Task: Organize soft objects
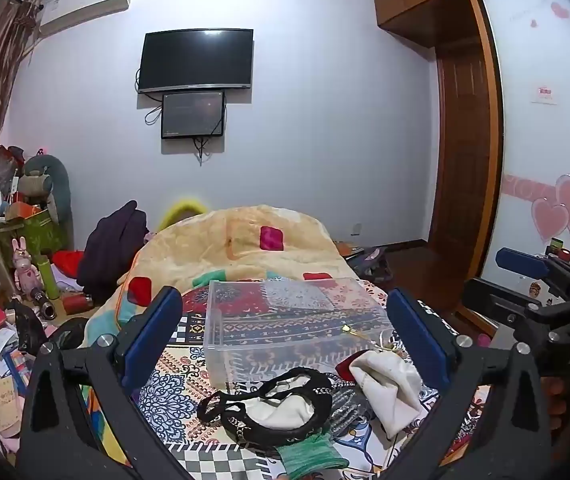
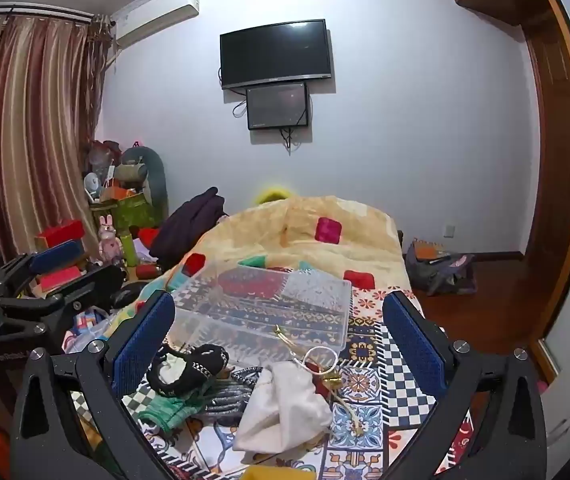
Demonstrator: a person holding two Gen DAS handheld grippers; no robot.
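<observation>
A pile of soft items lies on the patterned bedspread [image 1: 189, 396]: a black-and-white garment [image 1: 273, 408], a white cloth pouch [image 1: 389, 380], a green sock [image 1: 309, 456] and a grey knit piece [image 2: 225, 396]. Behind them stands a clear plastic box [image 1: 285, 320]. My left gripper [image 1: 285, 340] is open above the pile, holding nothing. My right gripper [image 2: 281, 344] is open over the white pouch [image 2: 285, 412] and the black garment [image 2: 189, 368], also holding nothing. The clear box also shows in the right wrist view [image 2: 265, 308].
A bunched yellow blanket [image 1: 237, 240] covers the far end of the bed. Clutter of boxes, toys and papers [image 1: 13, 280] fills the floor at left. A wardrobe [image 1: 545, 120] and wooden floor are at right. A gold ribbon [image 2: 325, 368] lies by the pouch.
</observation>
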